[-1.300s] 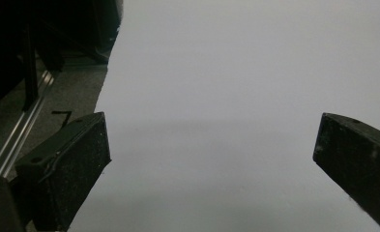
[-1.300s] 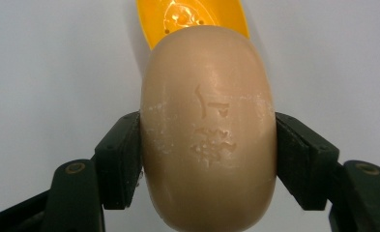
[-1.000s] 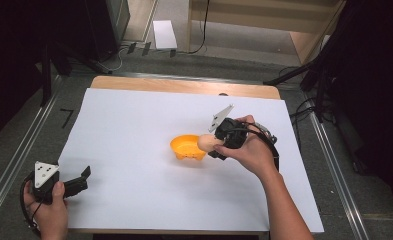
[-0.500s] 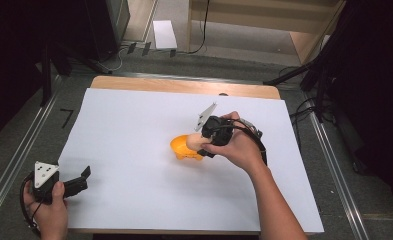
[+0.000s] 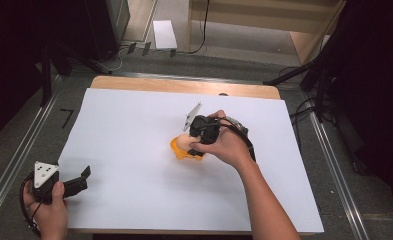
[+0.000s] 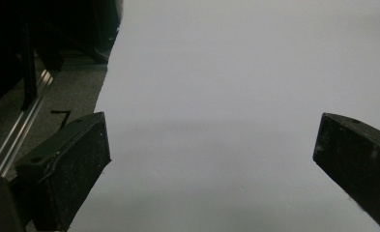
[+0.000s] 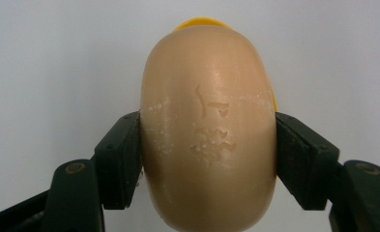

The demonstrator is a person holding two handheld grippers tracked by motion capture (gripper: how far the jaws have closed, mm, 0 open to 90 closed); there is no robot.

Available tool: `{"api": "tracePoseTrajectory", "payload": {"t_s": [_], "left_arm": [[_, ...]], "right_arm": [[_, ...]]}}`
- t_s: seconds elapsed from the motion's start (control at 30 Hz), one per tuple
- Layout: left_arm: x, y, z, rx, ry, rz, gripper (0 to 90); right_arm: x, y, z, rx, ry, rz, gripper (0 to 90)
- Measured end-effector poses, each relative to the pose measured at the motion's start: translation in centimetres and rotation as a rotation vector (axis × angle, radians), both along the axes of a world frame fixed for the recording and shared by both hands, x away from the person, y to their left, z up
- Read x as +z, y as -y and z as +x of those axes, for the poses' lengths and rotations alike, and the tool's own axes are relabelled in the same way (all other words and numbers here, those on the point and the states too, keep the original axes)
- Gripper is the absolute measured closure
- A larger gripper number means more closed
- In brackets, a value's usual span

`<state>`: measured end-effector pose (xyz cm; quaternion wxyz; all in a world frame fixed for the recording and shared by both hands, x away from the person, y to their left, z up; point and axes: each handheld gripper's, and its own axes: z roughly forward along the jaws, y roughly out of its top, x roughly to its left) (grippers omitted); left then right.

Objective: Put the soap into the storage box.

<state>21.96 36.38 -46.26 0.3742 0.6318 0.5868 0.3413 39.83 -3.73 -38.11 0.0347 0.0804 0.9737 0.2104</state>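
In the high view, the right gripper [image 5: 190, 145] sat just right of the middle of the frame, over the white sheet [image 5: 134, 145] that covered the table [image 5: 184, 84]. It was clamped on a tan bar of soap [image 5: 183, 144], which hung directly over a small orange dish [image 5: 180, 150]; whether the soap touched the dish could not be told. The right hand [image 5: 224, 147] wrapped the gripper's body, with the forearm running down toward the lower right of the frame. In the right gripper view the soap [image 7: 209, 130] stood in the centre, an oval bar with stamped marks on its face, and both black pads pressed flat against its sides. A sliver of the dish's rim [image 7: 197, 22] peeked out above the soap, against the white sheet. The left gripper [image 5: 81, 181] lay low in the lower left corner of the high view, near the sheet's edge, held by the left hand [image 5: 49, 210]. In the left gripper view its jaws stood wide apart with nothing between them but bare sheet [image 6: 236, 96].
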Motion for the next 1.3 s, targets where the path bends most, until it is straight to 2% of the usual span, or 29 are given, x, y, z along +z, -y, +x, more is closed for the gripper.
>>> {"api": "tracePoseTrajectory", "payload": {"t_s": [0.33,0.4,0.53,0.6,0.7,0.83,0.9,1.07,1.13,1.23,1.3], "left_arm": [[0.0,0.0,0.0,-0.002,0.0,-0.005,0.1],[0.0,0.0,0.0,-0.001,0.001,-0.005,0.1],[0.0,0.0,0.0,-0.002,0.001,-0.003,0.1],[0.0,-0.1,0.0,-0.001,0.0,-0.004,0.1],[0.0,-0.1,0.0,-0.001,0.0,-0.004,0.1],[0.0,-0.1,0.0,-0.002,-0.002,-0.005,0.1],[0.0,-0.1,0.0,-0.003,-0.003,-0.003,0.1],[0.0,-0.1,0.0,0.0,-0.001,-0.006,0.1],[0.0,-0.1,0.0,-0.001,0.0,-0.006,0.1],[0.0,-0.1,0.0,-0.001,-0.001,-0.005,0.1],[0.0,-0.1,0.0,-0.002,-0.002,-0.005,0.1]], "right_arm": [[-0.9,0.0,0.7,-0.014,-0.035,-0.034,33.1],[-1.0,-0.1,0.8,-0.004,-0.037,-0.037,33.1],[-1.4,-0.2,1.0,-0.001,-0.072,-0.043,33.0],[-1.7,-0.4,1.0,0.009,-0.063,-0.055,32.8],[-1.8,-0.4,1.1,0.012,-0.077,-0.054,32.7],[-1.6,-0.2,1.0,0.005,-0.068,-0.035,30.8],[-1.3,-0.1,1.0,-0.002,-0.052,-0.024,33.2],[-1.0,0.2,0.9,0.0,-0.055,-0.001,33.0],[-0.8,0.6,0.8,-0.024,-0.053,0.012,32.7],[-0.5,1.3,0.8,-0.057,-0.06,0.062,32.9],[-0.3,2.0,0.7,-0.08,-0.068,0.112,31.9]]}}
